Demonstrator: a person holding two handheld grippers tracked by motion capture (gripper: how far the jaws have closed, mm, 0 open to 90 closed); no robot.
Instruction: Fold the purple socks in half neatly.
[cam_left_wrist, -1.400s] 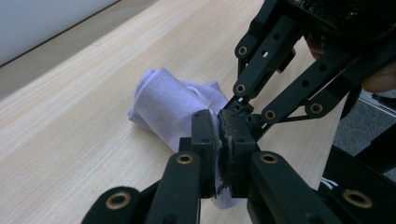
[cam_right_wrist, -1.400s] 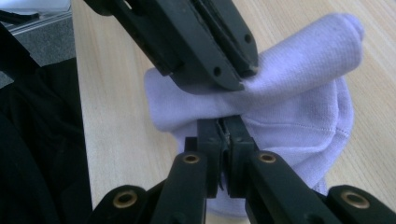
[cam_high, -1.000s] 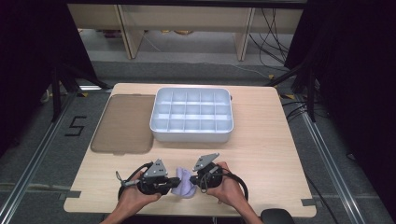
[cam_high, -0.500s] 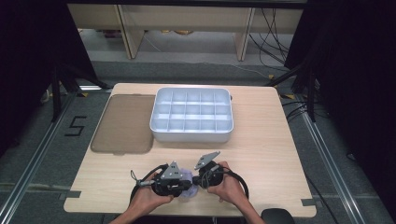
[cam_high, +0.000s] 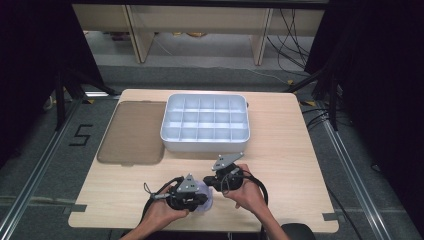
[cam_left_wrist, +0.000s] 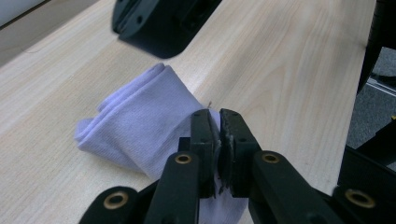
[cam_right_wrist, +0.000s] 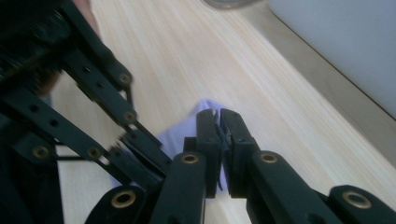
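Observation:
A small lilac cloth (cam_high: 205, 198) lies folded on the wooden table near its front edge, between my two grippers. My left gripper (cam_high: 196, 200) sits at its left side; in the left gripper view the jaws (cam_left_wrist: 219, 122) are shut on a corner of the folded cloth (cam_left_wrist: 140, 116). My right gripper (cam_high: 216, 184) is just behind and to the right of the cloth. Its jaws (cam_right_wrist: 219, 121) are pressed together at the cloth's (cam_right_wrist: 180, 133) edge, pinching it. The two grippers are almost touching, and each shows close up in the other's view.
A white tray (cam_high: 205, 145) with several empty compartments stands at the table's middle back. A flat brown lid (cam_high: 132, 132) lies to its left. The table's front edge runs just below the hands. The tray's wall (cam_right_wrist: 336, 37) is near the right gripper.
My left gripper has moved right, toward the right gripper, bringing the cloth's side over with it. The right gripper has barely shifted.

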